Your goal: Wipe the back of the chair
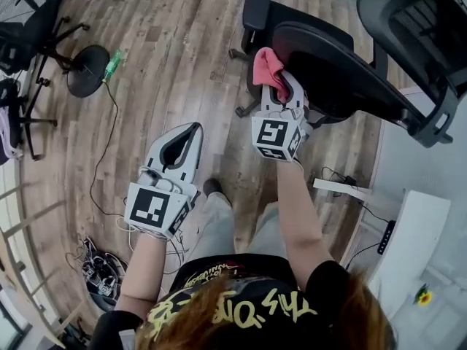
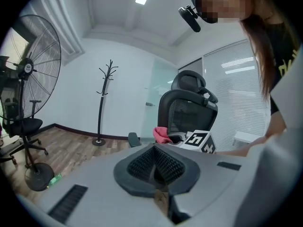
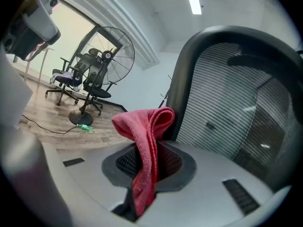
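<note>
A black office chair with a mesh back (image 1: 332,68) stands at the upper right of the head view. My right gripper (image 1: 281,87) is shut on a pink cloth (image 1: 266,65) and holds it against the edge of the chair's back. In the right gripper view the cloth (image 3: 147,136) hangs folded out of the jaws, with the mesh back (image 3: 236,103) just behind it on the right. My left gripper (image 1: 191,131) hangs lower left over the floor, shut with nothing in it. The left gripper view shows the chair (image 2: 187,109) and the cloth (image 2: 162,134) ahead.
A standing fan's base (image 1: 87,70) and a green bottle (image 1: 112,63) lie on the wood floor at the left, next to other black chairs (image 1: 29,35). Cables (image 1: 98,268) pile at the lower left. A white desk (image 1: 412,232) is at the right. A coat stand (image 2: 102,103) stands by the far wall.
</note>
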Motion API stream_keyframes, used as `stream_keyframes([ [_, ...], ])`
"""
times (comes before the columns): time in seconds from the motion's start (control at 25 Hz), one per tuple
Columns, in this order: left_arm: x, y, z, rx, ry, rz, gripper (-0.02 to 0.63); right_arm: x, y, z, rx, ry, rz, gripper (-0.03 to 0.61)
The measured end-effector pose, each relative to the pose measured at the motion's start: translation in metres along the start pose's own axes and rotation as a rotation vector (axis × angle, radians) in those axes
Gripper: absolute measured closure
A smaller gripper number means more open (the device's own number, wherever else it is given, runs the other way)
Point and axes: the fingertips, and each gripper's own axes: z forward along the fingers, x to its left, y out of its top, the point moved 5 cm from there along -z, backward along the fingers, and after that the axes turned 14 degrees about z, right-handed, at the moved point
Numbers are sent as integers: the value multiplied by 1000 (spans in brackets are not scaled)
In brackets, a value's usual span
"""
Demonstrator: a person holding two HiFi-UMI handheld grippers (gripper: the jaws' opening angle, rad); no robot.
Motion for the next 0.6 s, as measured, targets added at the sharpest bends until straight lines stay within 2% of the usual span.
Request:
stream_keyframes([
  [0.6,-14,-50,38,41,6,-18,620,2,-80,35,135,-26,134,517],
])
